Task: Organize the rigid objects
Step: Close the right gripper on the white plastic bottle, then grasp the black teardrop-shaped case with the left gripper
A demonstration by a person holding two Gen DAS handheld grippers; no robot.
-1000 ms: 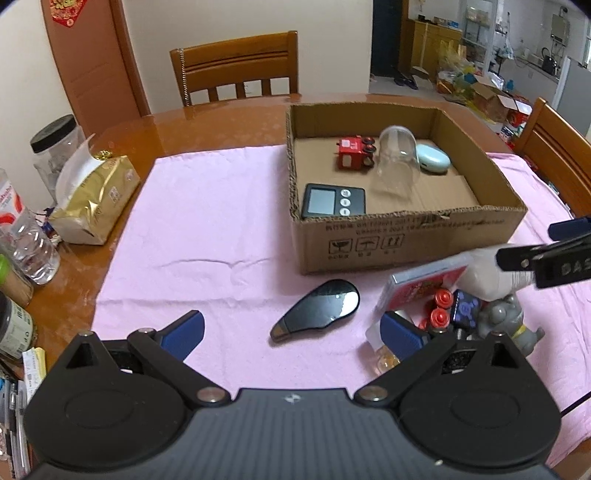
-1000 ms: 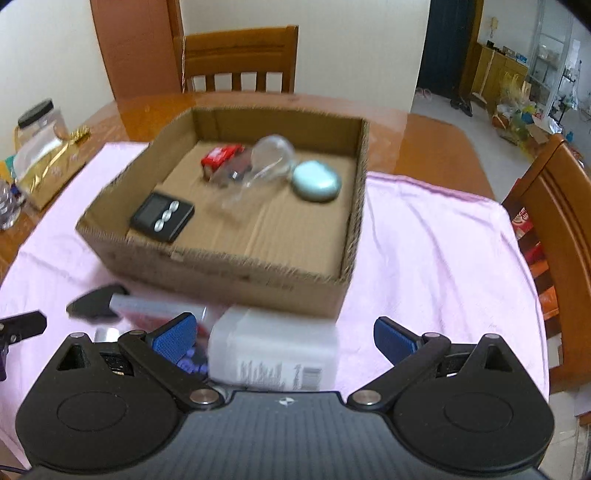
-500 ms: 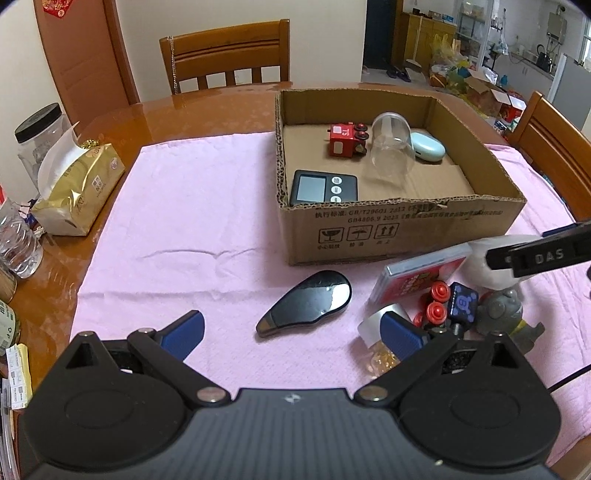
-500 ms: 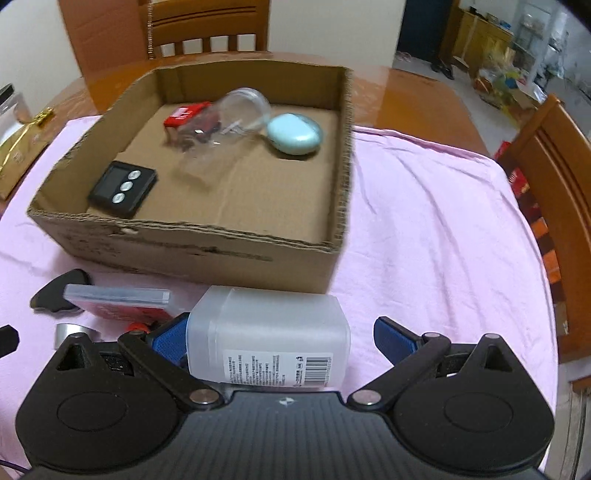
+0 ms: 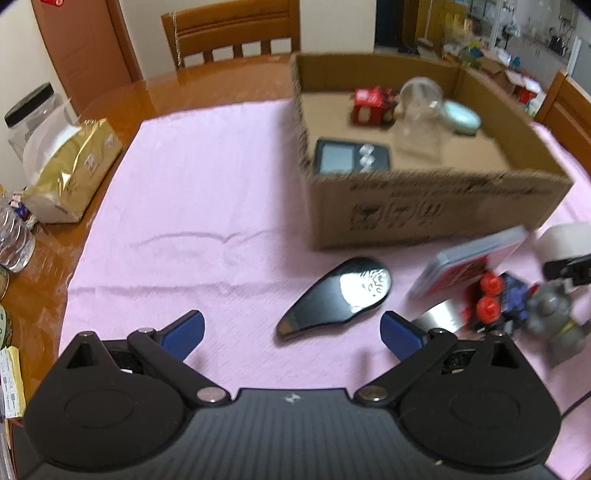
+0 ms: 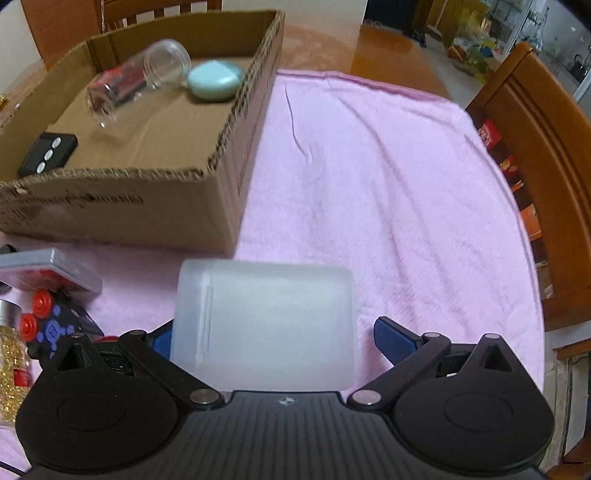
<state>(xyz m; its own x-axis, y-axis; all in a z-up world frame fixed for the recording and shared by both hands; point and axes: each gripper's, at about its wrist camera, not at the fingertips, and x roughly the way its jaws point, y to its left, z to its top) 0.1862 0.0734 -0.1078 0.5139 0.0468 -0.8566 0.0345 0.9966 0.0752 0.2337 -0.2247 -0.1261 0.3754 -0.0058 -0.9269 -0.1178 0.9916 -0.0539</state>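
Note:
A cardboard box (image 5: 424, 206) on the pink cloth holds a black timer (image 5: 351, 157), a red toy (image 5: 371, 105), a clear jar (image 5: 419, 118) and a pale blue case (image 5: 461, 118). In front of it lie a black hand mirror (image 5: 338, 295), a flat red-and-clear case (image 5: 469, 262), a toy with red wheels (image 5: 495, 299) and a grey figure (image 5: 557, 317). My left gripper (image 5: 291, 330) is open and empty, just before the mirror. My right gripper (image 6: 273, 338) is open around a white translucent bottle (image 6: 264, 317) lying between its fingers; the left pad touches it, the right one stands apart.
A gold tissue pack (image 5: 70, 173), a black-lidded jar (image 5: 29, 118) and a water bottle (image 5: 14, 236) stand at the table's left edge. Wooden chairs stand behind the table (image 5: 229, 33) and at its right side (image 6: 535, 155). A small gold-filled jar (image 6: 9, 365) lies left of my right gripper.
My right gripper has swung right and come lower over the white bottle, which now fills the gap between its fingers. My left gripper has moved closer to the mirror.

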